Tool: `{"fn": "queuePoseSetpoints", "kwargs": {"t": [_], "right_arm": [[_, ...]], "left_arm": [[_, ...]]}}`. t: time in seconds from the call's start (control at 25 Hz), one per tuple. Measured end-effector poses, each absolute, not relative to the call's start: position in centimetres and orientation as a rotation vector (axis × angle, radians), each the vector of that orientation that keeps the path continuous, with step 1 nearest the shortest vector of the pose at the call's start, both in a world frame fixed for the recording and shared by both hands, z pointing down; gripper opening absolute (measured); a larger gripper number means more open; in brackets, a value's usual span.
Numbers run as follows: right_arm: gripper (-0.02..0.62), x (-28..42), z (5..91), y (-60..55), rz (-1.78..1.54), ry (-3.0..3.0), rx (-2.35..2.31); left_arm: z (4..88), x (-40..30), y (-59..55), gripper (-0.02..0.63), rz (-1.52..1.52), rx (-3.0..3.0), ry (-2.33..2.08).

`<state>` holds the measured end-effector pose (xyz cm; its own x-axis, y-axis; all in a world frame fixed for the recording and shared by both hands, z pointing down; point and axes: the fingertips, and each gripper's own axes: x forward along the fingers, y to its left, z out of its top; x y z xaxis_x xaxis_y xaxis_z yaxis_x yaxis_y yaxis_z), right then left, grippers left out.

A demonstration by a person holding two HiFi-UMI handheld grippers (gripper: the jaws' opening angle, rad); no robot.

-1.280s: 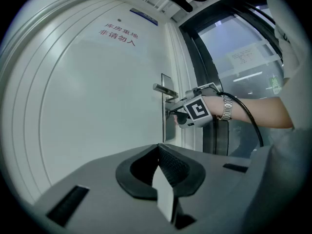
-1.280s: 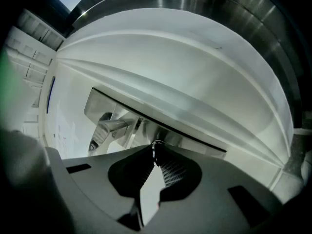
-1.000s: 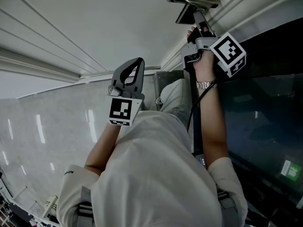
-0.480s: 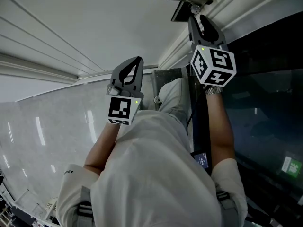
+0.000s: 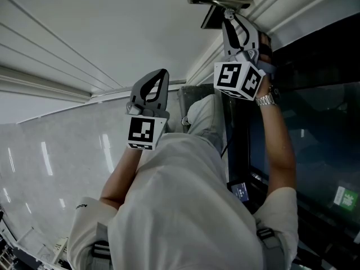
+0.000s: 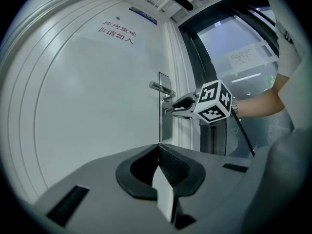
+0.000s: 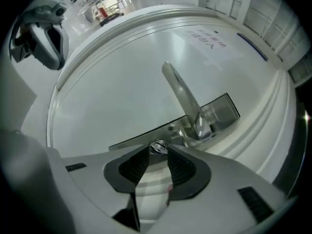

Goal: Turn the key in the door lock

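A small silver key (image 7: 158, 146) sticks out of the steel lock plate (image 7: 222, 112) below the lever handle (image 7: 181, 94) of a white door. My right gripper (image 7: 158, 152) points at the plate with the key's head between its fingertips. Its jaws have just been opening, and a gap shows between the pads. In the head view the right gripper (image 5: 226, 17) reaches up under the handle (image 5: 216, 0). My left gripper (image 5: 159, 73) hangs back from the door, shut on nothing (image 6: 158, 148). From the left gripper view the right gripper (image 6: 170, 109) is at the lock.
The white door (image 6: 97, 106) has raised panel lines and a small sign (image 6: 117, 33) with red print. A dark glass panel (image 5: 315, 122) stands to the right of the door frame. The person's body fills the lower head view.
The right gripper has rolled about its own axis at the lock, so its marker cube faces another way and the wrist now sits to the right. The left gripper has not moved.
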<state>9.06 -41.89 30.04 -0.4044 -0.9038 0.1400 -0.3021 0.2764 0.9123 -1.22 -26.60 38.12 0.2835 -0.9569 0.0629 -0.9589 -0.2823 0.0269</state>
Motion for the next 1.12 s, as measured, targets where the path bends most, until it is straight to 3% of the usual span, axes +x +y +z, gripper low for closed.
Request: {"fn": "queuePoseSetpoints", "kwargs": {"t": [0.4,1.12], "right_arm": [[0.094,8.34,30.0,-43.03,-1.254,-1.682,1.055],[0.092,8.57,29.39,-43.16,-0.965,-1.897,1.285]], "left_arm": [[38.21,-1.36,-26.83,0.009,0.065,2.468,-1.844],[38.18,-1.66,-26.4,0.009,0.064,2.459,-1.859]]}}
